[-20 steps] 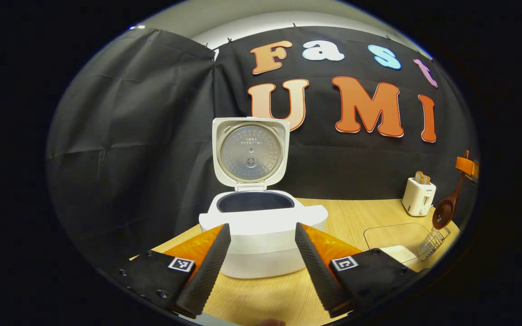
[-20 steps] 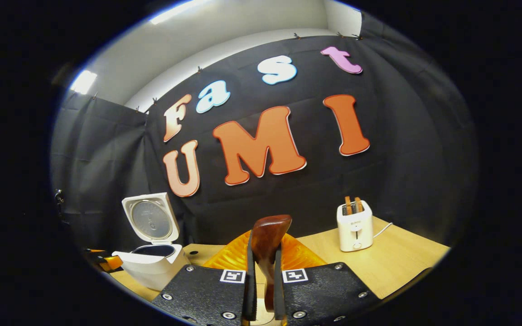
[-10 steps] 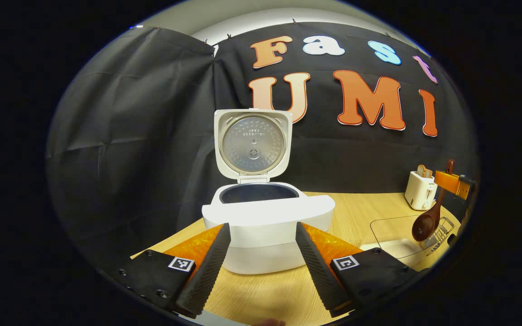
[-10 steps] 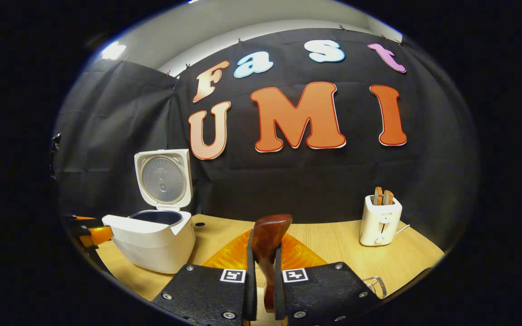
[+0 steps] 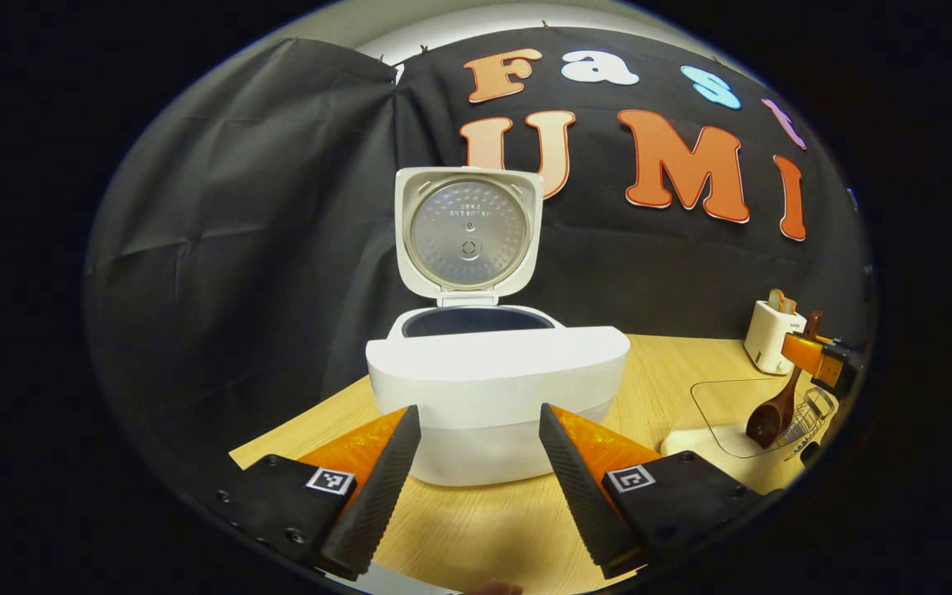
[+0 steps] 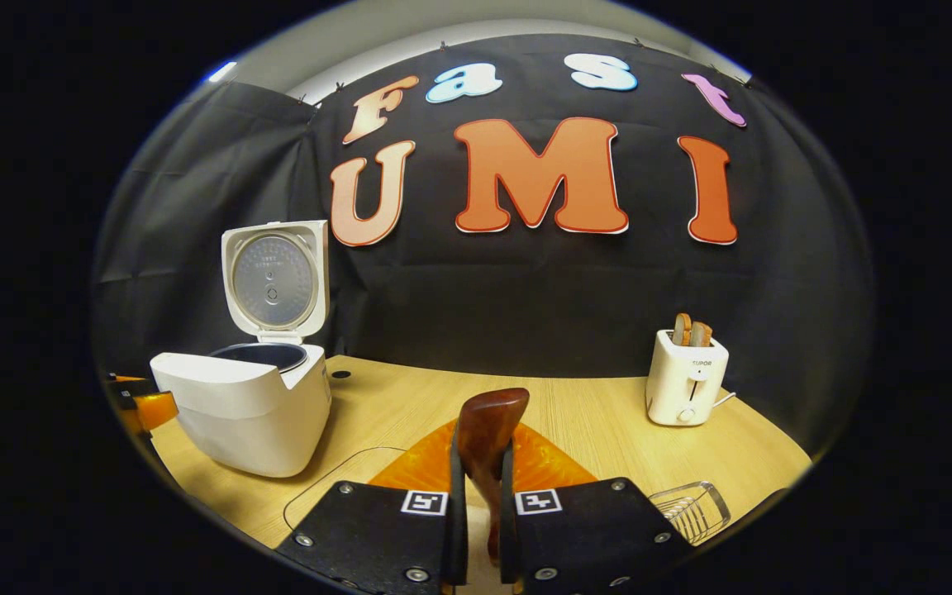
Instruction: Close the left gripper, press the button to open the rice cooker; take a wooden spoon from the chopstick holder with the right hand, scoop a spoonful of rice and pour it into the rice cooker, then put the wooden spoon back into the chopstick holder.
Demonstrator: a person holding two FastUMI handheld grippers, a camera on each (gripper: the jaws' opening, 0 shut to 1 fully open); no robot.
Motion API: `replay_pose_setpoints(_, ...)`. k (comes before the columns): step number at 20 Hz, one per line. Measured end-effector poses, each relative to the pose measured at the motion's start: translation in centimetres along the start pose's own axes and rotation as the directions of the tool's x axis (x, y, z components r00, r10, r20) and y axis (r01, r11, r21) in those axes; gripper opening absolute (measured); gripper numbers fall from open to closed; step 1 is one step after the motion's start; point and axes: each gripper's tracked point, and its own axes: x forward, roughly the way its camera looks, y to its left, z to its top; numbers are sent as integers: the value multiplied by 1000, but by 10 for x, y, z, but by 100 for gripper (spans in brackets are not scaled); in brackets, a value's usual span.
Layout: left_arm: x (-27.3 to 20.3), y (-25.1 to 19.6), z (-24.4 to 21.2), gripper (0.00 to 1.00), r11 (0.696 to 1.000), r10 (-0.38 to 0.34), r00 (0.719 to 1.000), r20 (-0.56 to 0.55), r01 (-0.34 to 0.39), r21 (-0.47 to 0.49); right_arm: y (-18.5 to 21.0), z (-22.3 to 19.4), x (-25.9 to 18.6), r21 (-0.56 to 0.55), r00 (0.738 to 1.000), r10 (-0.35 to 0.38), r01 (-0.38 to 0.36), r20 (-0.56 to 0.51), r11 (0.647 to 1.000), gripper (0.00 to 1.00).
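Lower now than a second ago, the wooden spoon [image 5: 776, 405] hangs bowl-down over the clear container [image 5: 732, 405] on the tabletop [image 5: 476, 529], where earlier it was raised above the wire chopstick holder [image 5: 806, 420]. In the left gripper view the rice cooker [image 5: 497, 388] also sits larger and higher than before.

The right tongs [image 6: 480, 496] are clamped on the spoon's handle, both fingers pressing it, with the rounded handle end [image 6: 488, 421] rising between them. In the left gripper view the same tongs [image 5: 815, 359] show at the far right, holding the spoon upright.

The left tongs [image 5: 476, 463] stand wide apart and grip nothing, pointed at the cooker's front wall.

The cooker's lid [image 5: 468, 235] stands fully up, metal inner plate facing forward, and the dark inner pot [image 5: 476, 321] is exposed; its contents cannot be told. A pale heap lies in the clear container's near end [image 5: 695, 442], apparently rice. The chopstick holder [image 6: 691, 508] lies at the right tabletop edge in the right gripper view. A white toaster [image 6: 685, 378] holds two slices of bread [image 6: 689, 329].
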Motion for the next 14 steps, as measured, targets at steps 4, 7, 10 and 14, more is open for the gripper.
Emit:
replay_pose_setpoints(4,-1,0,-5,92,1000,-4,1000,-13,4,-18,14,-9,3,81,1000,16,-15,-16,997,15)
replay_pose_setpoints(7,-1,0,-8,95,1000,-5,1000,-14,5,-21,20,-11,2,151,1000,15,-12,-19,989,16)
replay_pose_setpoints(10,1,-2,-11,92,1000,-9,1000,-26,8,-25,18,-14,3,257,999,12,-2,-34,966,16)
replay_pose_setpoints(14,5,-3,-19,95,999,-12,999,-50,11,-34,-3,-21,10,465,997,-11,46,-77,884,16)
